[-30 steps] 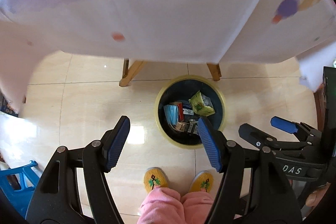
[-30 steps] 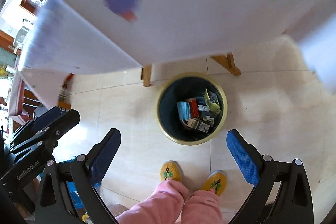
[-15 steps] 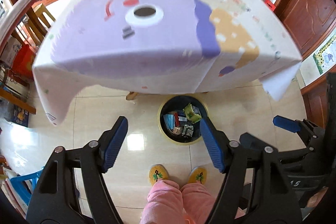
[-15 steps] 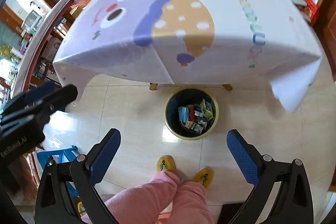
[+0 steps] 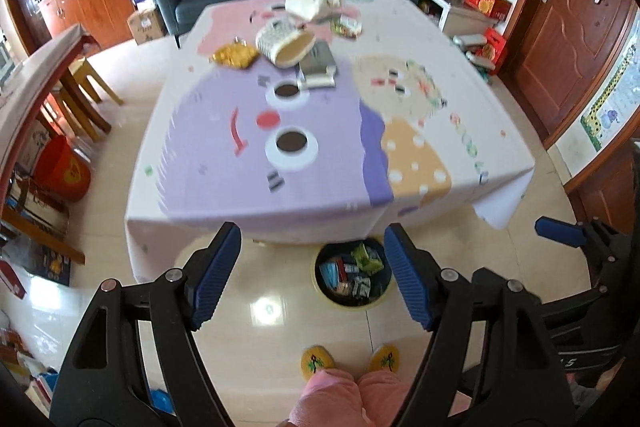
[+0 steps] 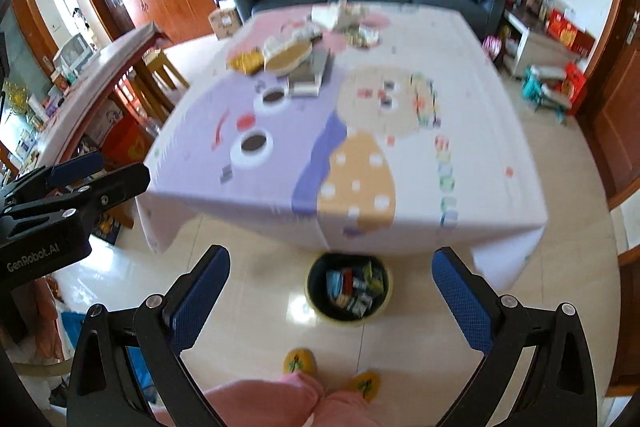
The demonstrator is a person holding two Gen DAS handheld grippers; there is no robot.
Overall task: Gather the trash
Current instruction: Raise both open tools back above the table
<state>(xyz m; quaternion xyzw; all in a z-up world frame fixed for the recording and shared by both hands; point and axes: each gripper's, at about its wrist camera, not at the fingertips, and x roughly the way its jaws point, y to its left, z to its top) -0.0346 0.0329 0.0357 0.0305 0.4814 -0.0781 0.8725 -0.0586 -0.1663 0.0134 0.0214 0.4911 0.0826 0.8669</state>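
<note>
In the left wrist view, the left tool (image 5: 312, 277) is hanging over the tiled floor (image 5: 260, 311) with its blue pads spread wide and nothing between them; its jaws have just been opening further. Past its tips, a dark trash bin (image 5: 352, 277) with a yellow rim is standing on the floor at the near edge of the table (image 5: 320, 131), partly tucked under the hanging cloth, and is holding a heap of coloured wrappers (image 5: 354, 273). On the far half of the table a tipped woven basket (image 5: 284, 43) is lying beside a gold packet (image 5: 234, 55) and a grey box (image 5: 318, 65), with crumpled paper (image 5: 316, 3) further back. The person's yellow slippers (image 5: 318, 361) are showing below the bin. The right tool (image 5: 560, 233) is poking in at the right edge.

In the right wrist view, the right tool (image 6: 330, 291) is gaping wide and empty above the floor. The trash bin (image 6: 347, 291) is sitting between its pads in the picture, well beyond them, at the table's (image 6: 360, 147) near edge. The left tool (image 6: 76, 179) is reaching in from the left edge. The picture is blurring the table items.
</note>
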